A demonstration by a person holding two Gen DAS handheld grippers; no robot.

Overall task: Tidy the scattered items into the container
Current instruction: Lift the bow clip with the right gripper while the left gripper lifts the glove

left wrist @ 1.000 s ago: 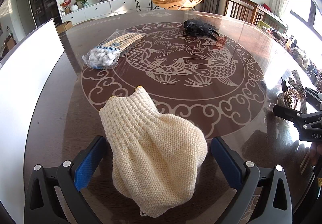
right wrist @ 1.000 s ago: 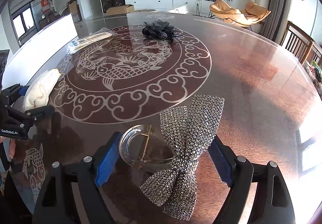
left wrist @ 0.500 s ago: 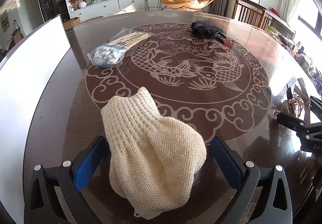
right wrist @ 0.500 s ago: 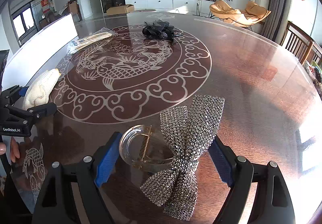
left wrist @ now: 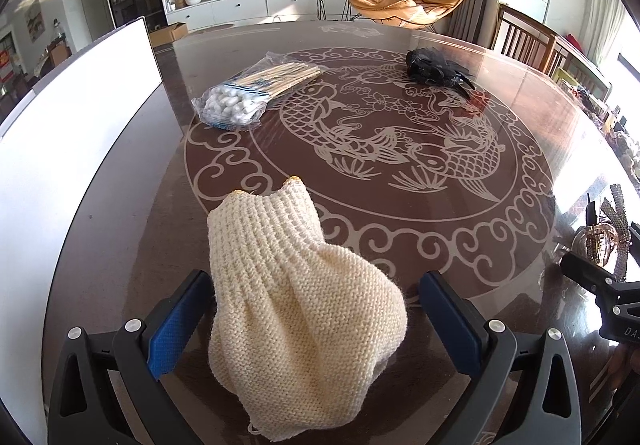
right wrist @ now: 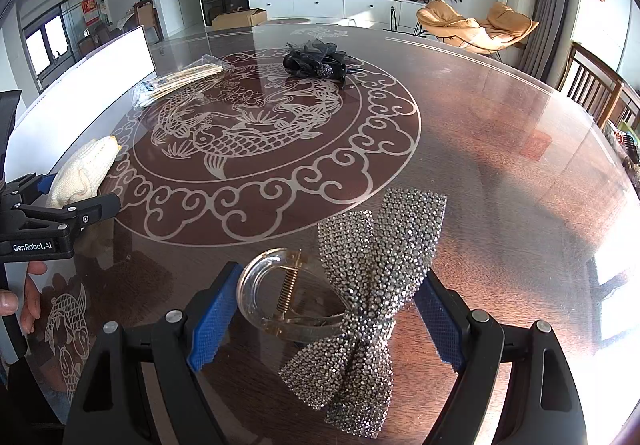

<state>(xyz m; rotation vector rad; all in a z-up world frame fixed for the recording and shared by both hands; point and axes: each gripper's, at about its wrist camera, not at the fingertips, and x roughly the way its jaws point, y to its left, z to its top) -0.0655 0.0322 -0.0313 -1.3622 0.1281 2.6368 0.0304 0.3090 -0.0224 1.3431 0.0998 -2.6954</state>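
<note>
The round tabletop point(left wrist: 520, 93) with its carp pattern sits a little differently in the left wrist view than a second ago: the picture has tilted slightly, while nothing on it has changed place. The white container point(left wrist: 72, 149) stands along the tabletop's left edge, as before. The cream knitted glove point(left wrist: 296, 309) lies between the spread blue pads of the left hand-held gripper point(left wrist: 316, 321), whose jaws stand wide with neither pad pressing the knit, unchanged from the earlier frames. The right wrist view matches the earlier one: the right hand-held gripper point(right wrist: 324, 309) is open around the rhinestone bow hair clip point(right wrist: 372, 277), which rests on the tabletop, pads just beside it. Farther off lie the bag of cotton swabs point(left wrist: 244, 97), near the container, and the black hair accessory point(left wrist: 432, 67), both unmoved.
</note>
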